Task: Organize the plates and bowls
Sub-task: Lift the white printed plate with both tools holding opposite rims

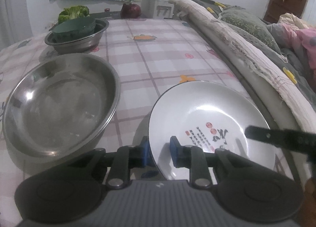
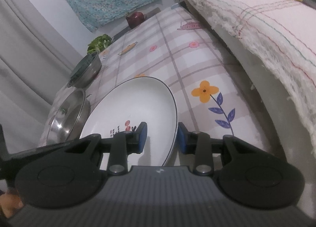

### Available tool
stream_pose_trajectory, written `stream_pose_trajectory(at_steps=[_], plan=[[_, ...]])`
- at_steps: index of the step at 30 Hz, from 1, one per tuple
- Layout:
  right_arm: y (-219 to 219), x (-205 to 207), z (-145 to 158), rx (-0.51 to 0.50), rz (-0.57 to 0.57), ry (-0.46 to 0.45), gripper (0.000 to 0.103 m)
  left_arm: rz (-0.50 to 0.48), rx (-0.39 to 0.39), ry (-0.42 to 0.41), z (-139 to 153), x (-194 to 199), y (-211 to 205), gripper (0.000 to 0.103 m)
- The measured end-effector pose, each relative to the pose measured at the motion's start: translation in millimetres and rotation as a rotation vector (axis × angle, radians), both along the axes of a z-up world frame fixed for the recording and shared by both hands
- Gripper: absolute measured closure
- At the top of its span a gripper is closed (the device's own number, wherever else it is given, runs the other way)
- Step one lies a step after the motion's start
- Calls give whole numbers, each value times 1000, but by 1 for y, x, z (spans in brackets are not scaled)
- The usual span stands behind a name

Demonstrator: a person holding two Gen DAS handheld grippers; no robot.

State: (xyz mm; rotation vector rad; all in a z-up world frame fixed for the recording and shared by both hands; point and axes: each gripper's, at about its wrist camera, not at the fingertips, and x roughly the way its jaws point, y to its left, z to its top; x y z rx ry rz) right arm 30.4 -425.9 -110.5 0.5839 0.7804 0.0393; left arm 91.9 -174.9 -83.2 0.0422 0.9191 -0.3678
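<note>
Left wrist view, L to R: big steel bowl [image 1: 59,104] on the checked worktop [image 1: 158,53], nothing in it. Behind it a smaller steel bowl [image 1: 79,35] w/ a dark green dish [image 1: 75,27] sitting inside; broccoli [image 1: 73,13] beyond that, red cabbage [image 1: 130,10] at the far edge. Open cloth runs down the middle btwn bowls and the white plate [image 1: 209,112].

Plate is tilted, near the worktop's right edge, printed characters on its face. Left tongs [image 1: 159,151] straddle its left rim, one blue pad each side; pads look to touch the rim, so pinching the plate. Right tongs [image 2: 161,137] straddle the opposite rim: right pad against the rim's outside, left pad stands off the plate face w/ a gap, so spread, not clamped. Their black finger shows over the plate in the left view.

Right of the plate: little room, a rolled quilt [image 1: 246,53] lies along that edge.
</note>
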Motion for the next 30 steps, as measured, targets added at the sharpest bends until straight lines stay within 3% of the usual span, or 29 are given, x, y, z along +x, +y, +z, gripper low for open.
stream_pose_trajectory(at_steps=[5, 12, 19, 30], plan=[[2, 9, 0, -27, 5, -12, 71, -5, -8, 13, 1, -9, 5, 80], [5, 6, -1, -56, 19, -19, 73, -16, 65, -3, 3, -9, -4, 81], [10, -7, 0, -81, 33, -16, 74, -37, 97, 2, 0, -3, -12, 72], [23, -21, 3, -138, 56, -6, 74, -24, 52, 23, -3, 8, -10, 69]])
